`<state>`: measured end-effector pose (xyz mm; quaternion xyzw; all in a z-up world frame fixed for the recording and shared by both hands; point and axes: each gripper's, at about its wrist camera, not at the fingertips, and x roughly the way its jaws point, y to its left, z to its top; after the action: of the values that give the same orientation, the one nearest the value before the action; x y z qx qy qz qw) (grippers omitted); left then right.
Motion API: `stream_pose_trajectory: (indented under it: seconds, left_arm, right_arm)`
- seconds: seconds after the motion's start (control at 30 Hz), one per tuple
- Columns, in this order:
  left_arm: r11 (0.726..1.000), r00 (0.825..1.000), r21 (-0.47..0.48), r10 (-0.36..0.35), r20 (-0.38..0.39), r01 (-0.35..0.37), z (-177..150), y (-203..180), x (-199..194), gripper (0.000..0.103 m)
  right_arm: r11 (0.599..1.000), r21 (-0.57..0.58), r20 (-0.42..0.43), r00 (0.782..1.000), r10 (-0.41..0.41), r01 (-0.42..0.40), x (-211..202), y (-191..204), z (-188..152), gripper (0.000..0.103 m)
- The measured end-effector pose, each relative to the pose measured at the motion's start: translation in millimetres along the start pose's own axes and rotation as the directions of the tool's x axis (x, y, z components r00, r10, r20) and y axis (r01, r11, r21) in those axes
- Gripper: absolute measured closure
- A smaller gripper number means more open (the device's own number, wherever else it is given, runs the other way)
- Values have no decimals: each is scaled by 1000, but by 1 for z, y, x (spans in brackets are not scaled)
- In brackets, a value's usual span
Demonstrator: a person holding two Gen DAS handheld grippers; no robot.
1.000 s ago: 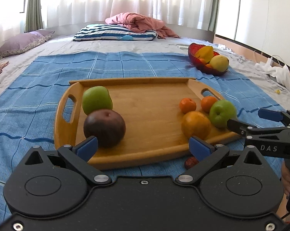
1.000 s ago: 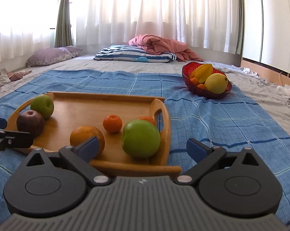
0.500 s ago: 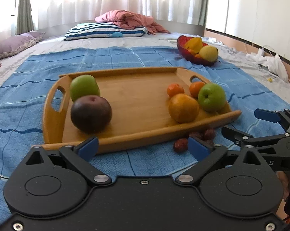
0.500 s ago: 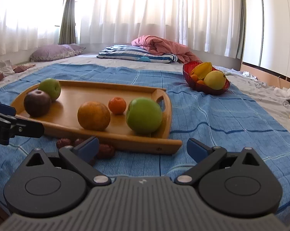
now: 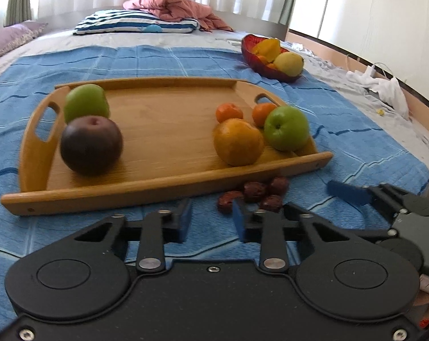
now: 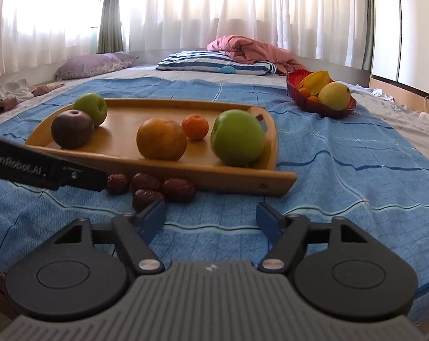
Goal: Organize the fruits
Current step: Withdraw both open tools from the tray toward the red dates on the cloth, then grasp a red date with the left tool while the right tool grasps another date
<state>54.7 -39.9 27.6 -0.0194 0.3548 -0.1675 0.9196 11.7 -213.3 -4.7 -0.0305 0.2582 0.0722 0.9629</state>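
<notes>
Wooden tray (image 5: 169,196) on blue blanket (image 5: 356,153) holds two green apples, dark plum (image 5: 90,145), big orange (image 5: 238,141), two small ones. Red bowl (image 6: 299,96) holds yellow fruit. Wrinkly brown dates (image 6: 157,186) sit just before tray. My left gripper (image 5: 211,218) and right gripper (image 6: 210,217) have just been closing, both empty.

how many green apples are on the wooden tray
2. One green apple sits at the tray's right end beside the handle; the other green apple is at the far left corner, behind the dark fruit. Nothing on the tray looks big enough to hide another.
</notes>
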Motion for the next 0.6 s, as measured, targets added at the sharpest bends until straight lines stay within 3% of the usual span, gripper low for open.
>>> stream_pose_trajectory:
  seconds: [0.27, 0.4, 0.5, 0.6]
  left_arm:
    - [1000, 1000, -11, -23, -5, 23, 2, -15, 10, 80]
    - [1000, 1000, -21, -14, -17, 14, 1, -16, 17, 80]
    - [1000, 1000, -16, 15, -22, -15, -1, -15, 18, 93]
    - [1000, 999, -13, 28, -22, -28, -3, -11, 14, 95]
  right_arm:
    - [1000, -2, 15, 1000, 13, -13, 2, 5, 2, 59]
    - [1000, 2, 21, 999, 25, -25, 3, 6, 2, 61]
    - [1000, 6, 25, 999, 29, -29, 4, 7, 2, 61]
    - [999, 24, 28, 999, 34, -35, 5, 6, 2, 61]
